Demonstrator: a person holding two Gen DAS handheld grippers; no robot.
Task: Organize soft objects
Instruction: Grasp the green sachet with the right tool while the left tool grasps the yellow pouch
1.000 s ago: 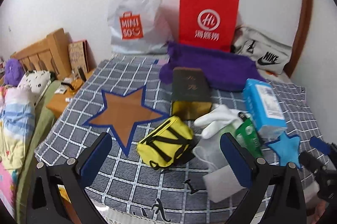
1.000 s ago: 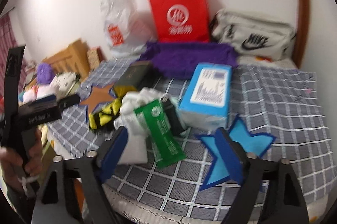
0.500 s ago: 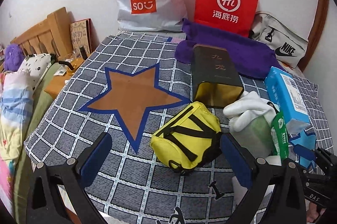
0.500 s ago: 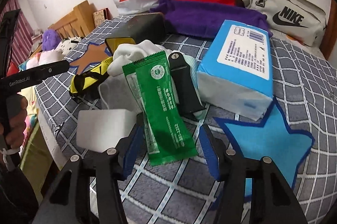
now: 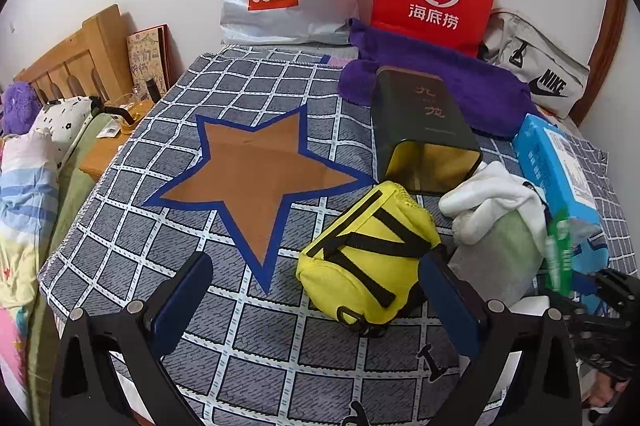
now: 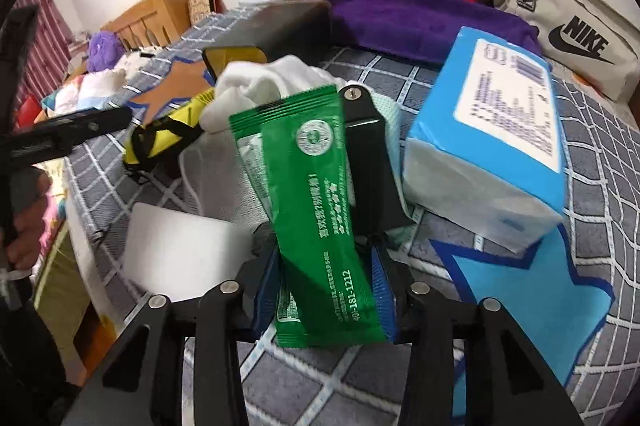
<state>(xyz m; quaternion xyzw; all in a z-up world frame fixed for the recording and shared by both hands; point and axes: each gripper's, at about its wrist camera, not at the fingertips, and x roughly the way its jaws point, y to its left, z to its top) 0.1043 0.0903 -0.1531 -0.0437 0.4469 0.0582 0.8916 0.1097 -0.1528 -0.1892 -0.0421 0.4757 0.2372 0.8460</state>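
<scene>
Soft things lie heaped on the checked blanket [image 5: 132, 258]. In the left wrist view, the left gripper [image 5: 316, 298] hangs low with its jaws wide apart, empty; the yellow pouch [image 5: 370, 250] sits just ahead, nearer the right-hand finger, beside the white cloth [image 5: 492, 201] and the brown star [image 5: 256, 169].

In the right wrist view, the right gripper [image 6: 326, 290] is clamped on the lower end of the green packet [image 6: 310, 209] — the grasping step looks done. That packet leans over a black clip [image 6: 366, 145], near the blue tissue pack [image 6: 492, 145]. Next, I judge, comes lifting it clear — gently, since the thin wrapper could slip.
</scene>
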